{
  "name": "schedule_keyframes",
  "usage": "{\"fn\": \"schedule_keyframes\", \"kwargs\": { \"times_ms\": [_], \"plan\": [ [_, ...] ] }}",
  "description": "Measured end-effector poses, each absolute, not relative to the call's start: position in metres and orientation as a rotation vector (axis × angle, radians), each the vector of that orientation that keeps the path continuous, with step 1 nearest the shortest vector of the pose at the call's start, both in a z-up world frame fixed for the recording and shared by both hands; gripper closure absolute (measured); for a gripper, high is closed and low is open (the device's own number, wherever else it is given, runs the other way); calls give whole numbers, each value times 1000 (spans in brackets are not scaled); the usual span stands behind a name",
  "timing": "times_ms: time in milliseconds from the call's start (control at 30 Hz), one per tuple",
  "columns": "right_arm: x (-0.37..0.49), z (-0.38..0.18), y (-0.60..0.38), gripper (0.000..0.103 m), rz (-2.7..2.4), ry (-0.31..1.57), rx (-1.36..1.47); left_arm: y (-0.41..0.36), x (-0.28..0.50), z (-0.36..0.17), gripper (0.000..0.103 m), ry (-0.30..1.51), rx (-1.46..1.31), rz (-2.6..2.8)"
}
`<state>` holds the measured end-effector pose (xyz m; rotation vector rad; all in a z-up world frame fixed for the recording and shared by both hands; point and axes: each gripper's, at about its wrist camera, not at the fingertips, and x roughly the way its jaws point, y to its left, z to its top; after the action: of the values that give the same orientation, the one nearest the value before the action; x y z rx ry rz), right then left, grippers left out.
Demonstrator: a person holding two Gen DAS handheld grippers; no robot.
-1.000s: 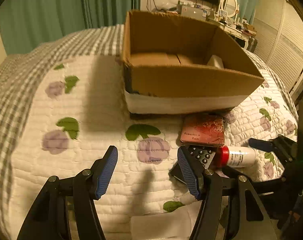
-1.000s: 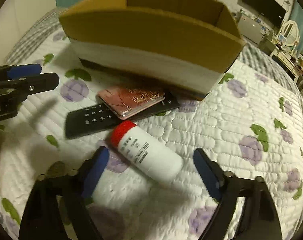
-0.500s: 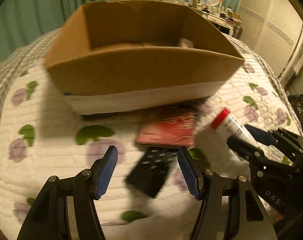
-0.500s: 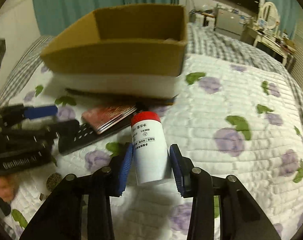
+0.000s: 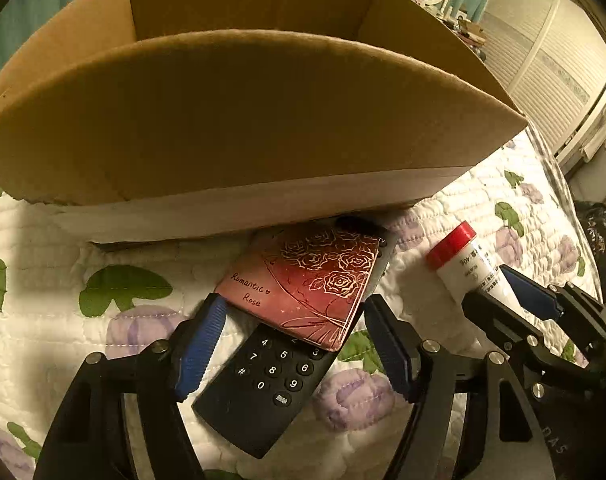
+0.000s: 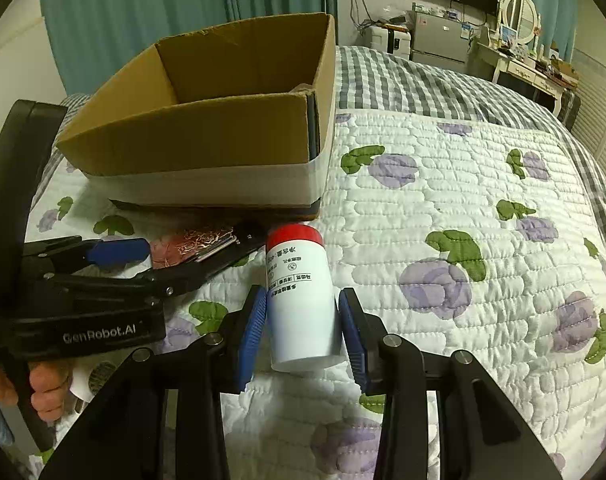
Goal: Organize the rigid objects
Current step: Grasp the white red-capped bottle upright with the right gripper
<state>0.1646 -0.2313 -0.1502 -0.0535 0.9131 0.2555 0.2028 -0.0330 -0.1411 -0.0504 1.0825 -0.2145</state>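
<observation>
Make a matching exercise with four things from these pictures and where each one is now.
Things:
1. white plastic bottle with red cap
2. red rose-patterned card case
3. black remote control
4. brown cardboard box

Places:
A. partly under the card case
B. behind the other items on the quilt
C. between the right gripper fingers
D. lying on the remote

Pairs: 1-C, 2-D, 3-A, 4-B

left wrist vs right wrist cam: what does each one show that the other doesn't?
Left wrist only: the remote's keypad and the "Romantic Rose" lettering on the red case lying on it, between the open left gripper.

Right wrist only: the right gripper straddling the white bottle, plus a TV and dresser behind the bed.

Both: cardboard box, floral quilt, bottle, case.
</observation>
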Motion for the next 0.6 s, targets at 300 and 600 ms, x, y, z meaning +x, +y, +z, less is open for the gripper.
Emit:
{"fn": "schedule_keyframes", "kwargs": {
  "times_ms": [300, 600],
  "plan": [
    [164, -151, -233, 66, 247, 921, -52, -36, 192, -133, 28, 1024, 43, -148],
    [162, -150, -234, 66, 251, 924, -40, -44, 187, -126, 28, 970, 146, -121]
  ]
}}
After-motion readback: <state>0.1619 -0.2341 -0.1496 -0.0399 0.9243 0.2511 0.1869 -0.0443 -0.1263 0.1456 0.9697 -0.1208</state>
